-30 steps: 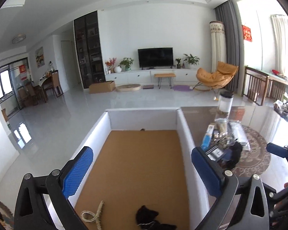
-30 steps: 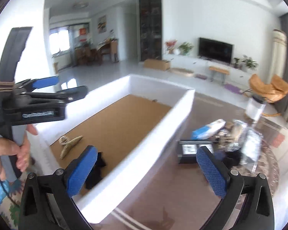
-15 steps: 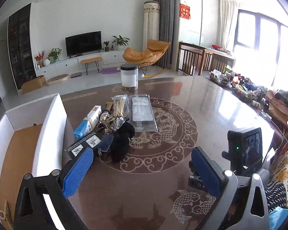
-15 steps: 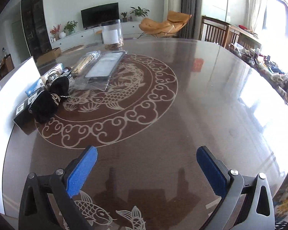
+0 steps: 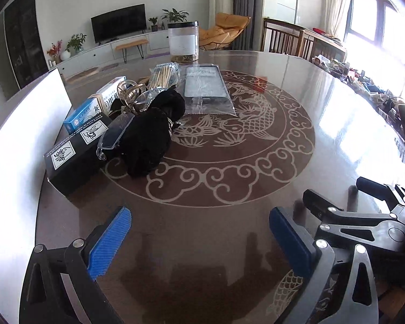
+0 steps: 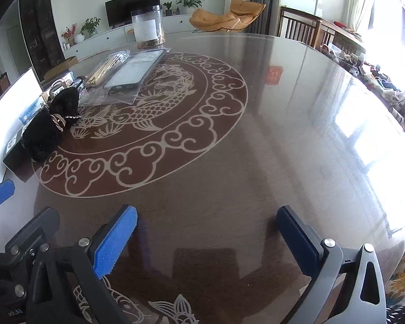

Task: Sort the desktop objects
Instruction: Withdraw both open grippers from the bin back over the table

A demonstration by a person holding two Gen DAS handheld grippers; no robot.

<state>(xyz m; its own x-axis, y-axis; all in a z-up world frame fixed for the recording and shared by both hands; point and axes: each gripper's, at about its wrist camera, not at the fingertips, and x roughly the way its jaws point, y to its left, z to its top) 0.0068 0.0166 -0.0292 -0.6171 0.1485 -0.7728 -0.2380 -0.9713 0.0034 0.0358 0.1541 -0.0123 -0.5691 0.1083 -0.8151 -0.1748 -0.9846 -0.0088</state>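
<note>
A pile of desktop objects lies at the left of the round brown table. It holds a black box, a blue and white box, a black cloth pouch, a clear plastic piece, a bag of sticks and a bagged dark tray. My left gripper hangs open and empty over bare tabletop, short of the pile. My right gripper is open and empty too, further right. From there the pouch and the bagged tray lie far left.
A white bin wall stands against the pile's left side. A clear jar with a black lid stands at the table's far edge. The right gripper's fingers show at the right of the left wrist view. Clutter lines the window side.
Both views have swung right, from the white bin with the brown floor to the tabletop, and both grippers have come lower and closer to the pile. Both stay open.
</note>
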